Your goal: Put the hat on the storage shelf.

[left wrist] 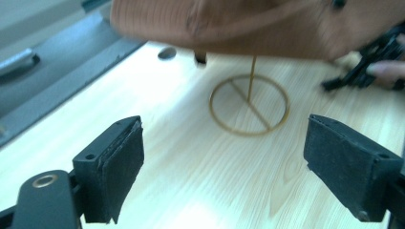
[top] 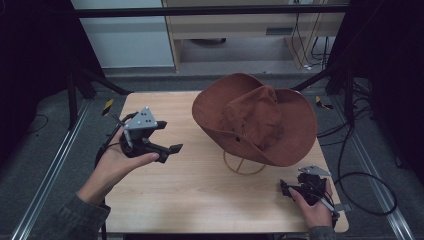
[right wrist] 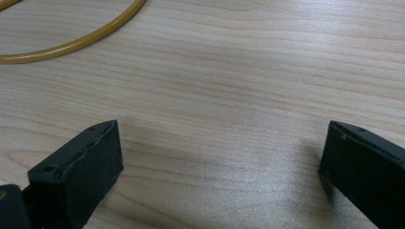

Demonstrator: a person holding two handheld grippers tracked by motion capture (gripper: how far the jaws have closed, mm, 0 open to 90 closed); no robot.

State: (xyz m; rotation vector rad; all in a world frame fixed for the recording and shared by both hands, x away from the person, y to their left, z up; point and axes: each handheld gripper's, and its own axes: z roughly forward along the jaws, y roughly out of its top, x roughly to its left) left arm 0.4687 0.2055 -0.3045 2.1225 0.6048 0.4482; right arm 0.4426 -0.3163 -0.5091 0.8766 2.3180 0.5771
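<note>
A brown wide-brimmed hat [top: 255, 120] sits tilted on a gold wire stand [top: 244, 166] at the right middle of the wooden table [top: 200, 200]. My left gripper [top: 170, 153] is held above the table's left side, open, pointing toward the stand. In the left gripper view its jaws stand wide apart around nothing [left wrist: 223, 143], with the stand's ring base [left wrist: 249, 105] and the hat's brim [left wrist: 239, 24] ahead. My right gripper [top: 286, 189] rests low near the front right corner, open. The right gripper view has it [right wrist: 222, 143] just over bare wood, the ring base [right wrist: 71, 44] at top left.
Metal rails [top: 55, 160] run along both sides of the table. Black cables [top: 360, 175] loop on the floor at right. Dark frame posts [top: 75, 95] stand behind the table's far corners. Bare tabletop lies between my two grippers.
</note>
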